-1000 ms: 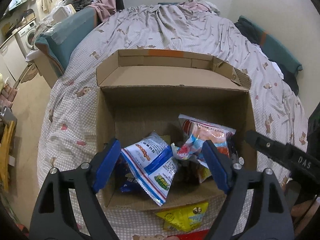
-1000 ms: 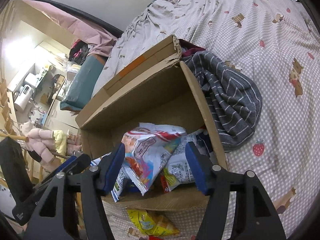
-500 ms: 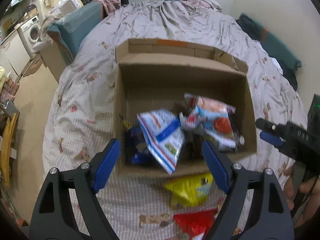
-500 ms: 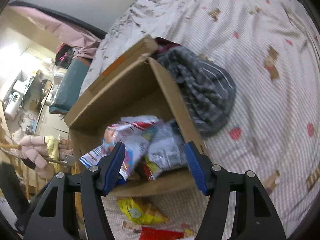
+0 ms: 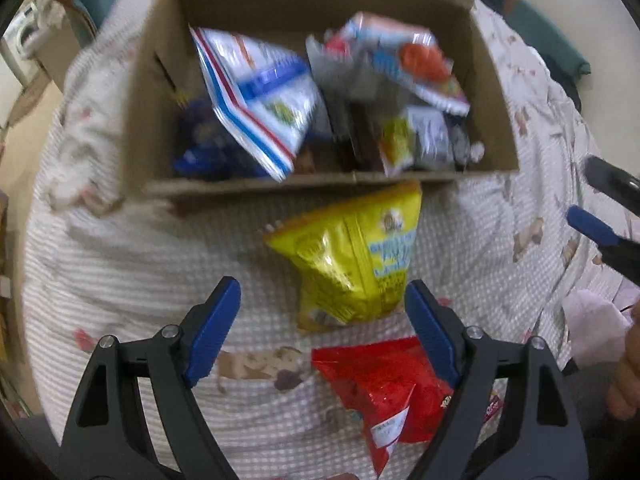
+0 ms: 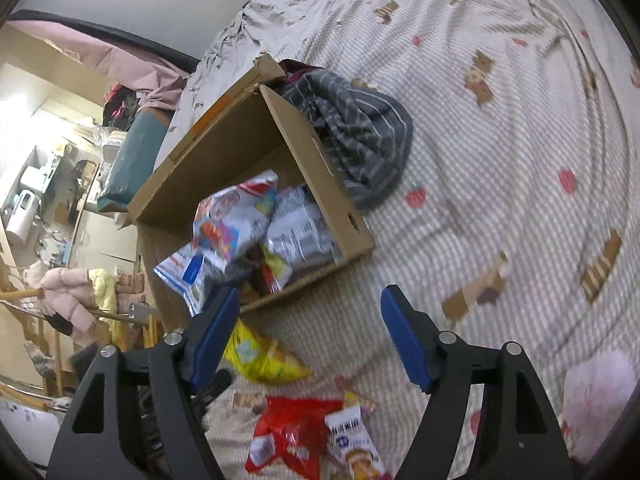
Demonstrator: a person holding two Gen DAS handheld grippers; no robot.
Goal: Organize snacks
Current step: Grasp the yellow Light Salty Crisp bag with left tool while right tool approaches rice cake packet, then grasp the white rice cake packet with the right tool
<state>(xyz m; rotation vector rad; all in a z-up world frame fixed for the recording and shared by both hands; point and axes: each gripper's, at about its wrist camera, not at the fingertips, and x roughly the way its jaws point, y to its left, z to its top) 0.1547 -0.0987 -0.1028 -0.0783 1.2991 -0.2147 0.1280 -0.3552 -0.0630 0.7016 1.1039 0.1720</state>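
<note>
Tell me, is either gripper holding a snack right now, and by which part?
Neither. The left gripper and right gripper are open, hovering empty above the yellow bag.

a grey striped garment [image 6: 356, 136] lies bunched on the patterned bedsheet [image 6: 520, 160] — teal cushion [image 6: 134, 164] beyond.

Your left gripper [image 5: 322, 330] fingers spread over yellow bag [image 5: 352, 256], red bag [image 5: 384, 384] on bed; box [image 5: 332, 182] beyond.

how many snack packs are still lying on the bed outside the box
3 visible: a yellow bag just in front of the cardboard box, a red bag nearer the camera, and a small white packet beside it. More may lie out of view.
</note>
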